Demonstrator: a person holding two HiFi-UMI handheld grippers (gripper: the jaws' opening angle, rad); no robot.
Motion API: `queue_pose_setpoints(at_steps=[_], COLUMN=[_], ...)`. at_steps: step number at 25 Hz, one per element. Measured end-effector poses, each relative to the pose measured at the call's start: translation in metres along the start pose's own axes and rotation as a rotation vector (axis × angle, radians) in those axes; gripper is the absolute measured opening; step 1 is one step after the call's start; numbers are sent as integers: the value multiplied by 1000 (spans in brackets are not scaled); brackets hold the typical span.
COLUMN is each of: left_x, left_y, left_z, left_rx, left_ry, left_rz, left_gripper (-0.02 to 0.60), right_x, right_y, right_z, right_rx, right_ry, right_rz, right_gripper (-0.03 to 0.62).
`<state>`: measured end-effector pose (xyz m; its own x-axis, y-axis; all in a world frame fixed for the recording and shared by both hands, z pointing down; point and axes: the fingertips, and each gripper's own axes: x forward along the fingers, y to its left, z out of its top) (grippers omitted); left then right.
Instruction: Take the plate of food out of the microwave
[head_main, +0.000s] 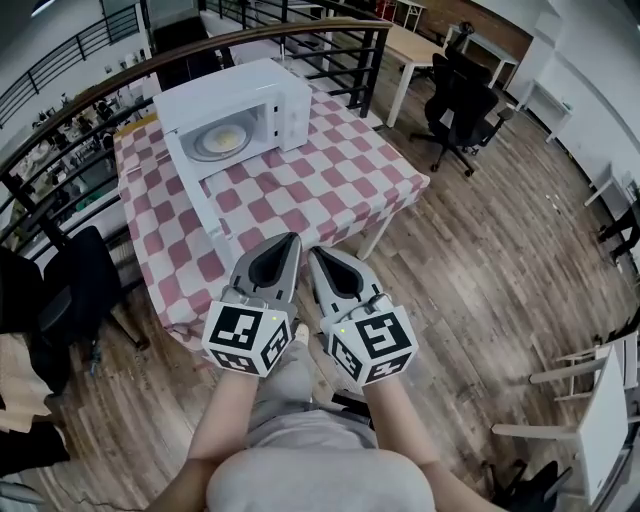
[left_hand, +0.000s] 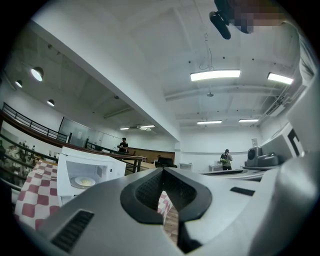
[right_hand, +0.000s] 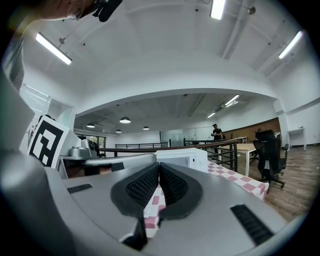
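Nearest the person, two bare forearms reach forward side by side, each hand behind a cube faced with black-and-white square markers. From these cubes run the grey moulded plastic left gripper (head_main: 290, 242) and the matching grey right gripper (head_main: 314, 254), smooth tapering shells with black ribbed rubber pads on the inner faces. The left gripper view shows its jaws (left_hand: 161, 172) brought together at the tips with nothing held, only a sliver of checked cloth visible through the hollow behind the pads. The right gripper view shows its jaws (right_hand: 159, 167) likewise pressed together and empty. Both tools point level at the near edge of the table, close to each other but not touching.

Ahead stands a table draped in a pink-and-white checked tablecloth (head_main: 330, 170), the fabric hanging in soft folds over the edges. Towards its far left corner sits a boxy white microwave (head_main: 270, 85), its white door (head_main: 200, 200) swung wide open towards the person. Inside the cavity lies the round pale plate of yellowish food (head_main: 222, 138), flat on the floor of the oven and well apart from both grippers; nothing stands between them but bare cloth.

Underfoot is a brown wood-plank floor (head_main: 480, 270). Beyond the table curves a black metal railing with a wooden handrail (head_main: 330, 40), and to the right are a black office chair (head_main: 460, 110) and a light wooden desk (head_main: 420, 45).
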<state>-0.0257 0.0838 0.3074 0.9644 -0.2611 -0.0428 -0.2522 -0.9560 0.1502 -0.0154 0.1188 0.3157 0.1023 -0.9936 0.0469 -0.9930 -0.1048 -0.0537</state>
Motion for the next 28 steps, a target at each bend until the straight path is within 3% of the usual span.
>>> queue_pose_setpoints(at_steps=[16, 28], left_x=[112, 190], left_y=[76, 141], left_z=[-15, -15], left_rx=[-24, 4], left_ry=[0, 11], left_rz=[89, 161], left_gripper=[3, 2], right_x=[106, 198], right_y=[-84, -132], right_z=[-5, -4], right_rx=[-15, -44], right_ry=[25, 63], right_rz=[61, 138], right_gripper=[26, 26])
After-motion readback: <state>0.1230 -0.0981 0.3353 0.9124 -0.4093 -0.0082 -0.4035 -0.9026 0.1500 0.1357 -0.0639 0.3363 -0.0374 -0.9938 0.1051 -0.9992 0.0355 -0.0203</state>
